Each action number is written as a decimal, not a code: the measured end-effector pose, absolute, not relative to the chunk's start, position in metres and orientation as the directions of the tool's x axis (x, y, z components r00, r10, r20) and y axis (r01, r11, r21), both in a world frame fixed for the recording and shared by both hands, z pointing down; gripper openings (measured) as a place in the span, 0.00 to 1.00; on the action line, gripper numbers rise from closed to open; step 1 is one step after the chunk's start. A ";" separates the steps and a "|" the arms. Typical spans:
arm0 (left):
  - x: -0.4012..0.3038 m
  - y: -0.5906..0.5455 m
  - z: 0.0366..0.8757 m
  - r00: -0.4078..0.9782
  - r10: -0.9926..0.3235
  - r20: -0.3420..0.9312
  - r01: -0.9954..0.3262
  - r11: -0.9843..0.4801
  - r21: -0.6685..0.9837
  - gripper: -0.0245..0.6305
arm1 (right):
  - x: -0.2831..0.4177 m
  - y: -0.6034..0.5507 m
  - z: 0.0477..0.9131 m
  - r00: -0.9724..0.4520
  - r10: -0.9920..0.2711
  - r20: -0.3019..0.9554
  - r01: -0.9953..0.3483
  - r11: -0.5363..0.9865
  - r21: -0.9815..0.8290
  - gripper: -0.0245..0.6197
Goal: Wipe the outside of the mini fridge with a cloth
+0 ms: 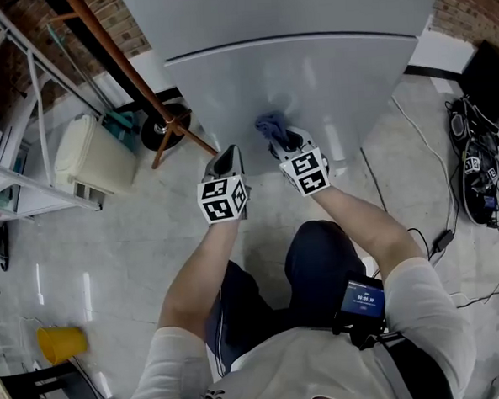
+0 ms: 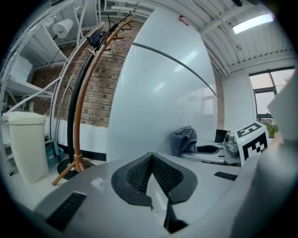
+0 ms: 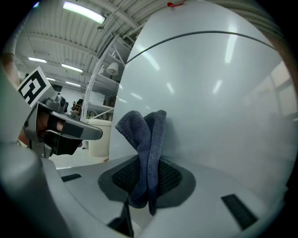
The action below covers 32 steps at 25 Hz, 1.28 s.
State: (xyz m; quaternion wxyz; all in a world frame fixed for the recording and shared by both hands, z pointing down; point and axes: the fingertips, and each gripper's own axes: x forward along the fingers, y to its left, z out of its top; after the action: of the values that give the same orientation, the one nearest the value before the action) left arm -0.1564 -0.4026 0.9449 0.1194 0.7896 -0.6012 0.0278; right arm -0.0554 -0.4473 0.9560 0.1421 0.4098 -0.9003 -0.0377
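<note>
Right gripper (image 3: 148, 179): I see ribbed black pads (image 3: 171, 178) clamped on a folded, blue knitted cloth (image 3: 142, 135), which rests against the smooth white mini fridge (image 3: 219, 102). Left gripper (image 2: 150, 173): jaws pressed together, empty, near the fridge, left of the cloth.

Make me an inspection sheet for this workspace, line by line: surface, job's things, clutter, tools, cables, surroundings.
Surface: fridge front pale and glossy with light reflections; no marks seen.
Job's things: cloth, blue-grey, bunched close to the fridge front; contact unclear.
Clutter: pale bin, yellow bucket and orange-brown stand at the left.
Tools: left tool shut, empty; right tool shut on the cloth.
Cables: tangle on the floor at the right; one thin cable lies right of the fridge.
Surroundings: brick wall, metal shelving at the left.
</note>
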 end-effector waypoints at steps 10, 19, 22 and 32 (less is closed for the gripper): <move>-0.091 -0.425 0.953 0.371 -0.906 0.205 -0.925 -0.342 0.166 0.04 | 0.024 -0.462 0.957 -0.539 -0.811 0.228 -0.795 0.579 0.181 0.17; -0.038 -0.438 0.954 0.429 -0.879 0.210 -0.901 -0.399 0.170 0.04 | 0.113 -0.475 0.959 -0.425 -0.874 0.234 -0.866 0.468 0.177 0.17; -0.020 -0.441 0.953 0.448 -0.869 0.210 -0.892 -0.419 0.166 0.04 | 0.144 -0.480 0.959 -0.381 -0.895 0.233 -0.891 0.423 0.166 0.17; 0.026 -0.449 0.953 0.490 -0.842 0.225 -0.871 -0.464 0.159 0.04 | 0.236 -0.497 0.963 -0.242 -0.938 0.248 -0.952 0.279 0.126 0.17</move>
State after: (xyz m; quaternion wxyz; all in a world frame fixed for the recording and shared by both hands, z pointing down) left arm 0.0258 -0.4487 0.9532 0.1266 0.8537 -0.5019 0.0571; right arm 0.2359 -0.4975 0.9629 0.1381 0.5999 -0.7876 0.0254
